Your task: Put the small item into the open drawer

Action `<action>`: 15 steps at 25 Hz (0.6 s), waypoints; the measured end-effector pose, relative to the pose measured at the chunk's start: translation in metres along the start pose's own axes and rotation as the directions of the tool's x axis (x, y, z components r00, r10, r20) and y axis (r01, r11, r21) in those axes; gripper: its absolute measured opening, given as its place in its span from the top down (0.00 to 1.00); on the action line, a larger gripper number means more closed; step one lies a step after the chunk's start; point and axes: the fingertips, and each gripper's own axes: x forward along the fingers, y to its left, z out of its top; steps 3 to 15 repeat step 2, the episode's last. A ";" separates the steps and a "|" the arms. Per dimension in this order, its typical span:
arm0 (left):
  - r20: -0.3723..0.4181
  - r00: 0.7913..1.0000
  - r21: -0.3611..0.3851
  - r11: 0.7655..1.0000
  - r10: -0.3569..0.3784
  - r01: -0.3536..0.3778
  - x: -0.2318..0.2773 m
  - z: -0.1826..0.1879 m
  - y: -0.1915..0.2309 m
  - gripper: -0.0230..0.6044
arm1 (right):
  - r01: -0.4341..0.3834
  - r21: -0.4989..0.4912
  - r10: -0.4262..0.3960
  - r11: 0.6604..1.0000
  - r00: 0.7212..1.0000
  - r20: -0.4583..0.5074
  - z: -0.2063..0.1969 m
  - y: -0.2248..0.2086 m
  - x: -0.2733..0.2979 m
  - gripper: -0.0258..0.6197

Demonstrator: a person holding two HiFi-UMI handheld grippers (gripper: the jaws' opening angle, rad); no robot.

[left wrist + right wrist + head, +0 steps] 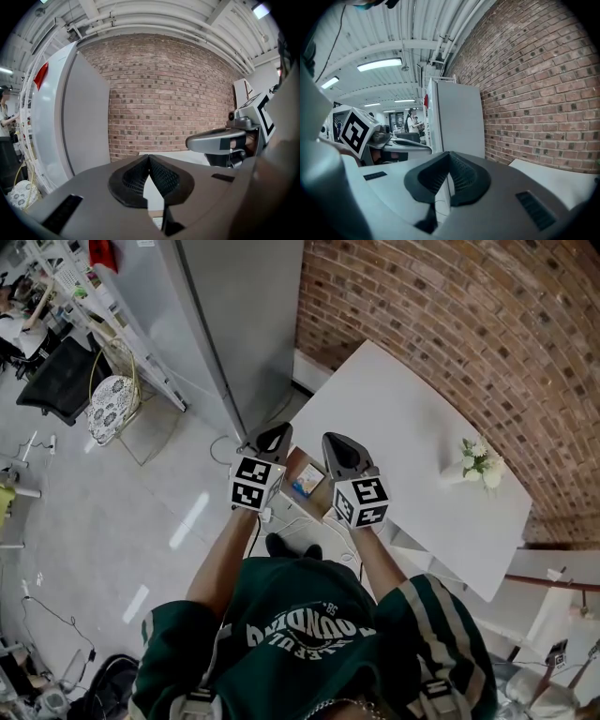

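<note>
Both grippers are held side by side over the near left corner of the white worktop (394, 418). The left gripper (278, 431) has its jaws pressed together with nothing between them. The right gripper (331, 440) is closed the same way and is also empty. Below the gap between them a small box (307, 482) lies on a brown surface, untouched; I can't tell if that is the drawer. Flowers (480, 461) stand far right on the worktop. A grey cabinet (246, 315) stands to the left, against the brick wall (450, 306).

Green shirt (309, 615) print, upside down, perhaps reads "FOUNDRY".
</note>
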 end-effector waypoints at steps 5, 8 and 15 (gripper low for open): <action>0.003 1.000 0.002 1.000 -0.002 0.002 -0.001 0.002 0.002 0.94 | 0.000 -0.004 0.000 1.000 1.000 0.003 0.003 0.001 0.002 0.92; 0.003 1.000 0.002 1.000 -0.002 0.002 -0.001 0.002 0.002 0.94 | 0.000 -0.004 0.000 1.000 1.000 0.003 0.003 0.001 0.002 0.92; 0.003 1.000 0.002 1.000 -0.002 0.002 -0.001 0.002 0.002 0.94 | 0.000 -0.004 0.000 1.000 1.000 0.003 0.003 0.001 0.002 0.92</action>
